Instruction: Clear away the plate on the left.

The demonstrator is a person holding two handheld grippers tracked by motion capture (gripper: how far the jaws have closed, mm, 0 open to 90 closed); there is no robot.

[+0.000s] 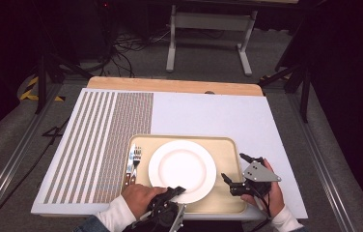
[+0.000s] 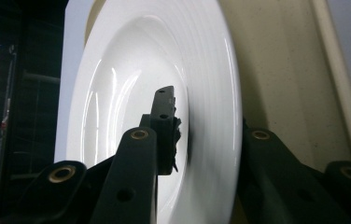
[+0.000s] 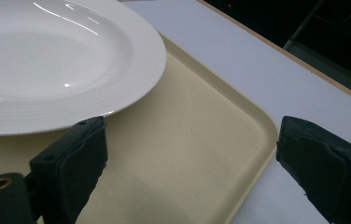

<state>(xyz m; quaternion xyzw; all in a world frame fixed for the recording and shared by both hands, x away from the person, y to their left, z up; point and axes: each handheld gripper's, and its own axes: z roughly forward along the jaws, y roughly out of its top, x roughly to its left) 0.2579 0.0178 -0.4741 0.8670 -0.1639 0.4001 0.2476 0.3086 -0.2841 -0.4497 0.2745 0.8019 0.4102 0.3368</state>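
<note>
At the near edge of the table [image 1: 208, 113], on a beige tray [image 1: 225, 145]: white plate [image 1: 182, 169], flat, face up, roughly centred on the tray. Round, so no long axis and no pointing end; only rim and well, rim level all round.

Left hand-held gripper [image 1: 177, 190] at the plate's near rim, 1 jaw over the upper face, the other past the edge, rim between the 2. Cannot tell whether the pads actually press on the china or merely straddle it.

Right hand-held gripper [image 1: 232, 166] with jaws wide apart, nothing between them, hovering over the tray's right side, just beside the plate.

Risks, as a judgement:
- Glazed rim, thin bite at 1 point only: likely to slip or swing down if lifted from there, then to drop back on the tray.
- Loose or half-made grip: plate dragged rather than lifted, sliding left toward the fork [image 1: 136, 154] and knife [image 1: 130, 175] and knocking them.
- Hard pinch on a sloped rim: plate squirted out sideways.
- Tray shifted on the table by any push.
</note>
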